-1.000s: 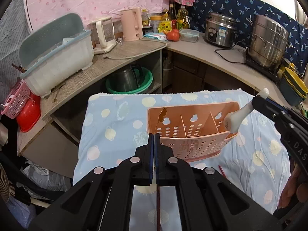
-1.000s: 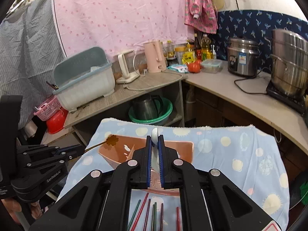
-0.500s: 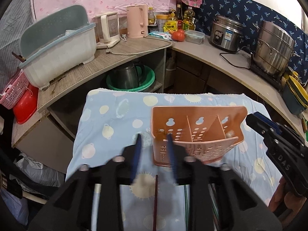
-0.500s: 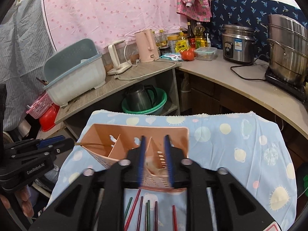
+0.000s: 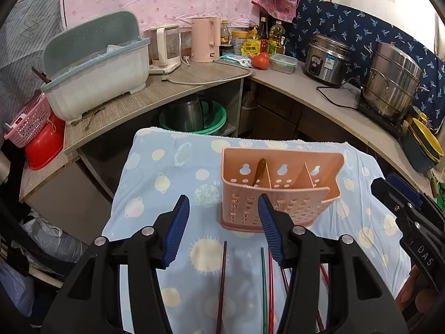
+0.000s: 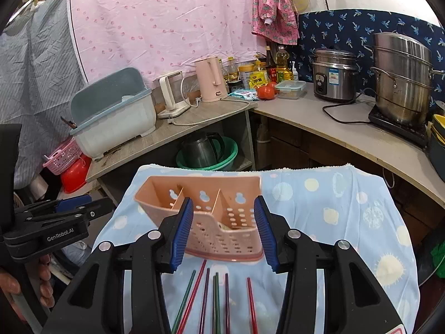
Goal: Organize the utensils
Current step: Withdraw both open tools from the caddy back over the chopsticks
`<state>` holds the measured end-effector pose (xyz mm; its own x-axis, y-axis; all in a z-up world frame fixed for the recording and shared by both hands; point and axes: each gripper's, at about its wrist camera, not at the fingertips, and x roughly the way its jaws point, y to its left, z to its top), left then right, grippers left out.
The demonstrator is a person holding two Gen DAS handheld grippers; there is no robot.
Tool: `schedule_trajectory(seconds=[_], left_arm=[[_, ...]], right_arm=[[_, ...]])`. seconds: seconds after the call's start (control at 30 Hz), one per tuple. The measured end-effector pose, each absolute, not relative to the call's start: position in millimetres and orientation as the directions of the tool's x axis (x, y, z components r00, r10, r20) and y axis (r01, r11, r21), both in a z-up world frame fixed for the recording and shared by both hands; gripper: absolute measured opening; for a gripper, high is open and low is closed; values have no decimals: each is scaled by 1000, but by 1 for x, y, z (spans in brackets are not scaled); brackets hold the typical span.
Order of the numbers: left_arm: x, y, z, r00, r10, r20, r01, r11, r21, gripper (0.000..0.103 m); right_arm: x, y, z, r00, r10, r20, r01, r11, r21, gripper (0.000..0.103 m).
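Hovering level, both tongs [image 5: 224,228] [image 6: 224,231] gape empty.

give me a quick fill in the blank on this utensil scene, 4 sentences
1. The pink utensil holder is divided into ____ compartments.
2. Both the left tongs and the right tongs are ____, holding nothing.
3. The brown-handled utensil stands in the holder's ____ compartment, seen from the left wrist view.
4. The colored chopsticks lie on the ____, in front of the holder.

Missing words: three; open; leftmost; cloth
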<state>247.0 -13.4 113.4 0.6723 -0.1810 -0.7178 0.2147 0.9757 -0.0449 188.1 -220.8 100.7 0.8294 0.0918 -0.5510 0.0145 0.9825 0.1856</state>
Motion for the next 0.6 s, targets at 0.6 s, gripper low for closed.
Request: schedule_trajectory(seconds=[0.6], left_arm=[[158, 3, 81, 626, -191, -756, 220, 973, -64, 49]], right_arm=[[81, -223, 64, 786, 47, -616, 77, 982, 174, 44]])
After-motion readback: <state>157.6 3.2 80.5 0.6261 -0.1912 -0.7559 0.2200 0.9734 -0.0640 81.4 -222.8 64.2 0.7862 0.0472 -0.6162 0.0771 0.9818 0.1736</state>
